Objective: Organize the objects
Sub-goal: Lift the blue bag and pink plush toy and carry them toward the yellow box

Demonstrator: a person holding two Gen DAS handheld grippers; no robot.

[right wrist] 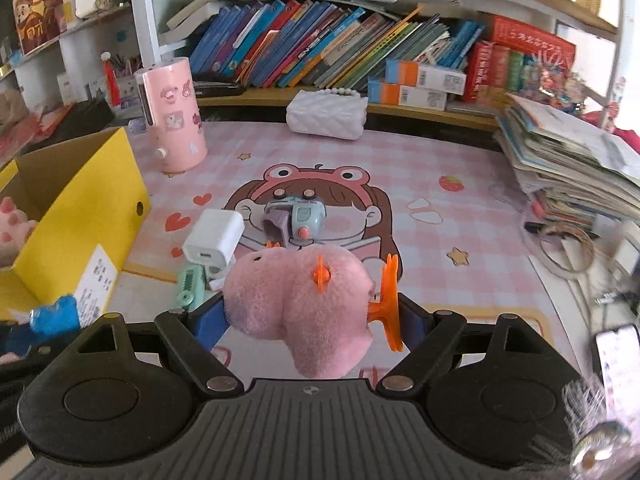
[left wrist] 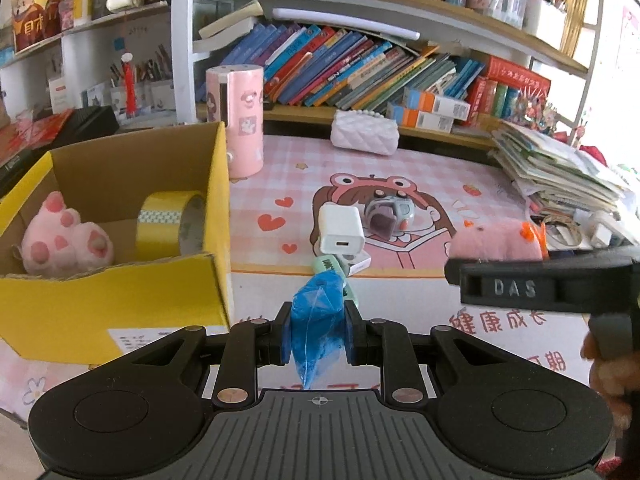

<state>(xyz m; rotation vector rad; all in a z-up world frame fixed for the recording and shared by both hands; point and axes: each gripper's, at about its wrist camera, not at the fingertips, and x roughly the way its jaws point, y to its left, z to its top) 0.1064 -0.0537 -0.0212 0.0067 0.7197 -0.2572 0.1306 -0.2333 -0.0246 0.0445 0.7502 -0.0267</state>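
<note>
Left gripper [left wrist: 318,332]: jaws closed on a crumpled blue plastic bag [left wrist: 318,320], held clear of the surface above its near edge, just right of the yellow cardboard box [left wrist: 116,304].

Right gripper [right wrist: 308,320]: jaws set wide and clamped on a pink plush toy [right wrist: 300,308] with orange fins, lifted off the surface; pads pressing both flanks of the toy.

Yellow cardboard box: at the left edge of the surface, open at the top. Inside: a pink plush paw [left wrist: 64,236] at the left and a roll of yellow tape [left wrist: 172,220] standing on edge against the right wall.

Remaining on the pink cartoon mat [right wrist: 460,216], near the middle of the surface: white charger block [right wrist: 214,238], a mint-green item [right wrist: 190,286] just in front of it and touching, a small grey-blue gadget [right wrist: 296,218] just to the right of the charger.

Far left of the surface: pink cylinder [right wrist: 172,116], upright. Far edge, centre: white quilted purse [right wrist: 326,114]. Right edge: stack of papers and books [right wrist: 568,164].
</note>
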